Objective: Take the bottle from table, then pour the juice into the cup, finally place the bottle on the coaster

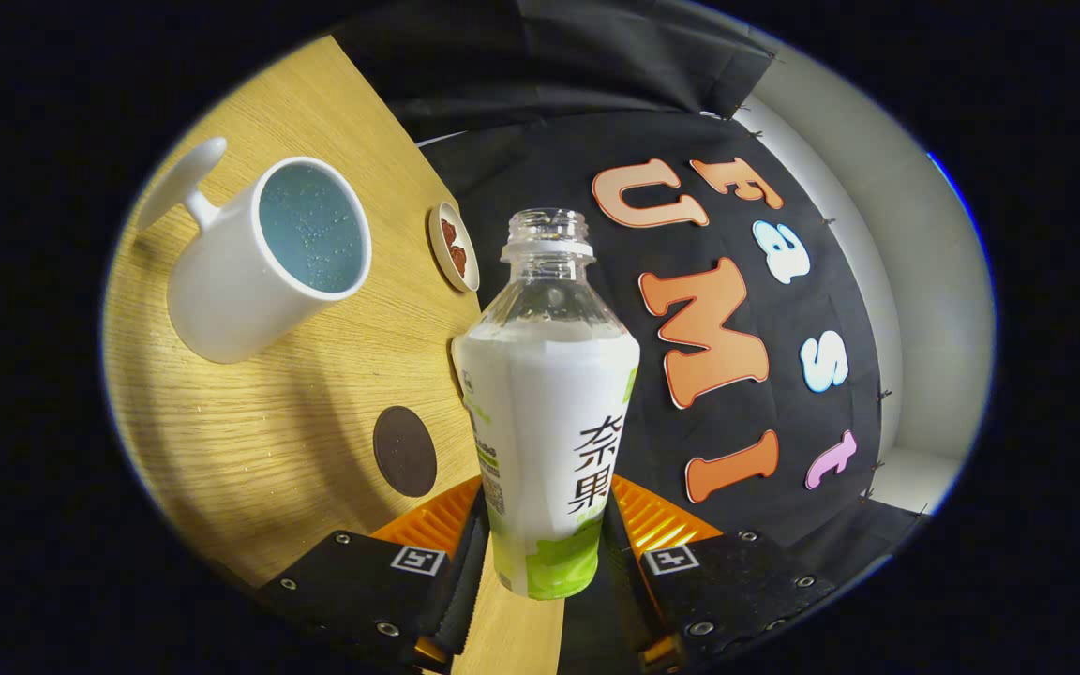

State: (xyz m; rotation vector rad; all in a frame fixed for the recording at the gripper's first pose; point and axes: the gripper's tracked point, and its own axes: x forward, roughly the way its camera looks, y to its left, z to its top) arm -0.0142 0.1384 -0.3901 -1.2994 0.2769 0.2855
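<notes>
Gripper [545,548] clamped on the uncapped bottle [547,412]
Label characters 奈果; cup [263,258] and coaster [405,451] on table [249,450] beyond

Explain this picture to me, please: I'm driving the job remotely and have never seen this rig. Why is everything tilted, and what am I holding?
No robot arm here: a person holds a two-finger gripper by hand, and the camera rides on it, looking forward along the fingers. Its fisheye lens bends everything, and the gripper is rolled sideways, so the light wooden table looks tipped.

Both fingers press on the white and green labelled clear plastic bottle, which is uncapped.

On the table, beyond the fingers: a white ceramic mug with a blue inside, its mouth facing the camera; a dark round coaster nearer the fingers; and a small pale dish holding something reddish-brown, farther off. Whether the mug holds liquid, I cannot tell.
</notes>
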